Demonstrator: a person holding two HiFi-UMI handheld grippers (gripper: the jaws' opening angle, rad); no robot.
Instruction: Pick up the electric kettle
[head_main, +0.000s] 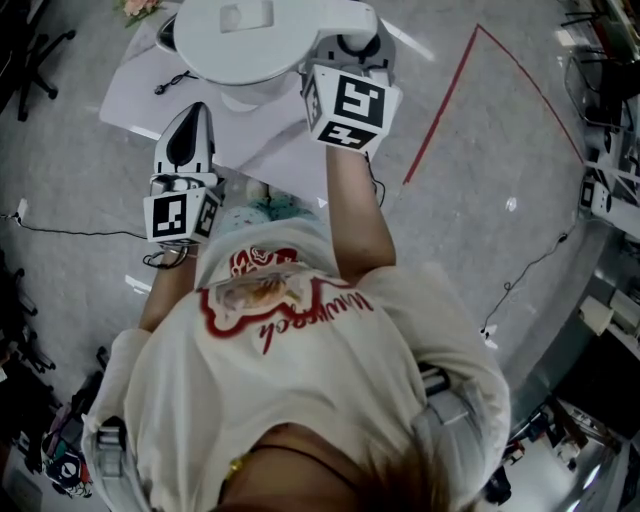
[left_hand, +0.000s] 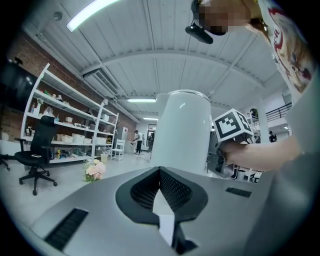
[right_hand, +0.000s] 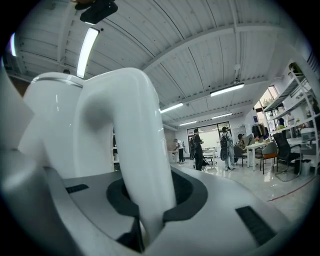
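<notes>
The white electric kettle (head_main: 250, 40) hangs at the top of the head view, above a white table (head_main: 140, 95). My right gripper (head_main: 352, 48) is shut on its curved handle (right_hand: 130, 150), which fills the gap between the jaws. The body (right_hand: 55, 125) stands just left of the handle. My left gripper (head_main: 195, 108) is beside the kettle, to its left and apart from it, jaws shut with nothing held. From the left gripper (left_hand: 161, 172) the kettle (left_hand: 182, 130) stands upright ahead, with its base hidden. The right gripper's marker cube (left_hand: 232, 126) shows at the kettle's right side.
A black cable (head_main: 175, 80) lies on the table, and pink flowers (head_main: 140, 8) sit at its far corner. A red tape line (head_main: 440, 110) runs across the grey floor on the right. Shelves (left_hand: 65, 125) and an office chair (left_hand: 37, 155) stand far off, and people (right_hand: 197, 147) are in the distance.
</notes>
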